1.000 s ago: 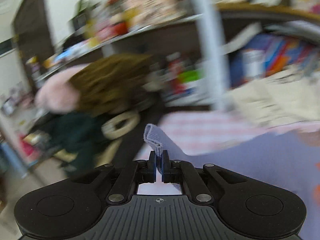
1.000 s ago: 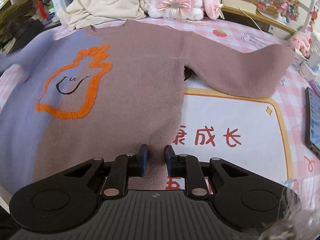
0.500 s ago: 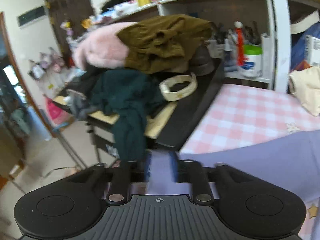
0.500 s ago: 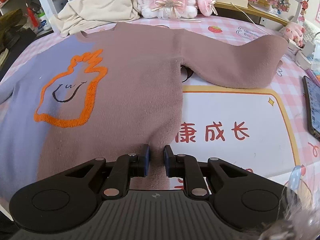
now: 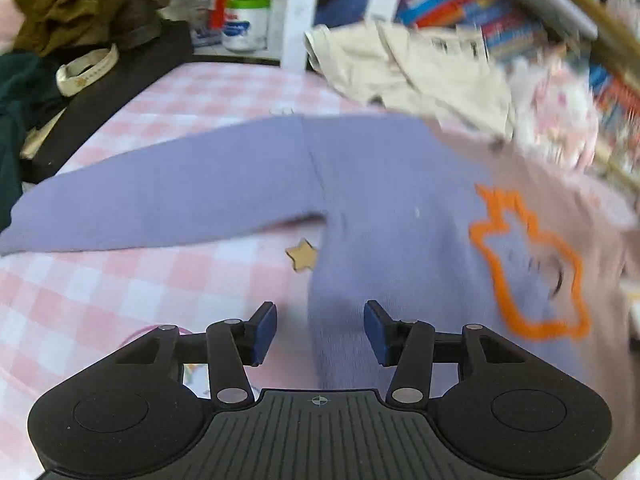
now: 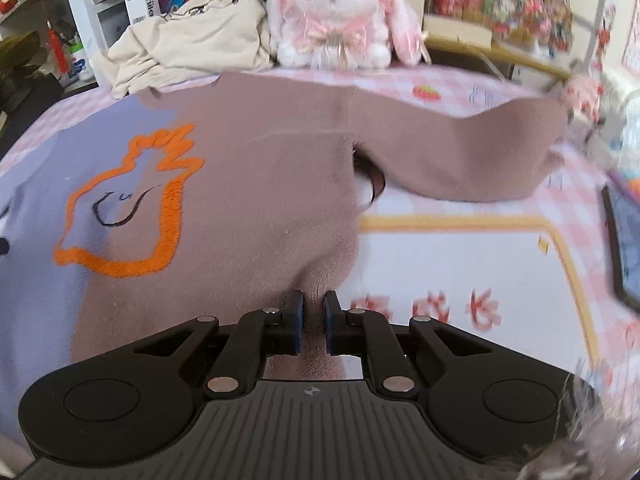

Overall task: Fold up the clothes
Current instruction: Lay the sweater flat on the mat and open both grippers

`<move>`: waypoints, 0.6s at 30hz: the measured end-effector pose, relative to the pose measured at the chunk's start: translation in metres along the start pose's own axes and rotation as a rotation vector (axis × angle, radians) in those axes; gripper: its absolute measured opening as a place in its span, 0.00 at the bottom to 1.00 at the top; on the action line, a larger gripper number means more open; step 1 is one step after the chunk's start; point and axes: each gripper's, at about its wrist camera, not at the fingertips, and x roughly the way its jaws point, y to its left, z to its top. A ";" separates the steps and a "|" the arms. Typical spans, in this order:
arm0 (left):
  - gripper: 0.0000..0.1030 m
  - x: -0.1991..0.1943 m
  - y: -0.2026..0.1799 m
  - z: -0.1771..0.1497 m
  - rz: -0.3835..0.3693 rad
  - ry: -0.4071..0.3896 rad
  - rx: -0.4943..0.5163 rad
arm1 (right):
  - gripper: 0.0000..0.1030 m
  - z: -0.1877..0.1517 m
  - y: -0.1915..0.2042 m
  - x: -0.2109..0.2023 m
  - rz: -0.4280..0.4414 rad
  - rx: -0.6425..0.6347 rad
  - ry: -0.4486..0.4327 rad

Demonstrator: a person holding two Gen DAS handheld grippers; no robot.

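Observation:
A sweater, half lavender (image 5: 392,184) and half mauve-brown (image 6: 260,184), lies face up on the pink checked table with an orange outlined figure (image 6: 132,208) on its chest. Its lavender sleeve (image 5: 160,196) stretches out to the left, its brown sleeve (image 6: 472,148) to the right. My left gripper (image 5: 320,332) is open and empty over the lavender side edge near the hem. My right gripper (image 6: 313,316) is shut on the brown hem corner.
A cream garment (image 6: 188,40) and a pink plush rabbit (image 6: 340,20) sit at the table's far edge before bookshelves. A phone (image 6: 624,240) lies at the right. A white mat with red characters (image 6: 460,264) lies under the sweater. A cluttered dark cart (image 5: 60,60) stands at the left.
My left gripper let go of the lavender sleeve cuff, opened, and swung right to the sweater's lavender side edge. The sleeve now lies flat. My right gripper keeps its hold on the hem.

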 end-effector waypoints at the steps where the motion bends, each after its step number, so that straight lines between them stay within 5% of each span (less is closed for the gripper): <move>1: 0.55 0.000 -0.007 -0.002 0.004 0.001 0.030 | 0.10 0.002 -0.001 0.002 -0.010 -0.015 -0.013; 6: 0.52 0.000 -0.025 -0.005 0.003 -0.006 0.089 | 0.10 0.010 -0.008 0.014 -0.040 -0.026 -0.046; 8: 0.39 0.001 -0.027 -0.003 0.007 -0.011 0.085 | 0.10 0.012 -0.006 0.015 -0.033 -0.027 -0.039; 13: 0.25 0.006 -0.029 0.005 0.043 -0.019 0.117 | 0.10 -0.001 0.019 0.002 0.128 -0.081 0.034; 18: 0.23 0.006 -0.031 0.007 0.034 -0.015 0.166 | 0.09 -0.017 0.014 -0.012 0.141 -0.076 0.063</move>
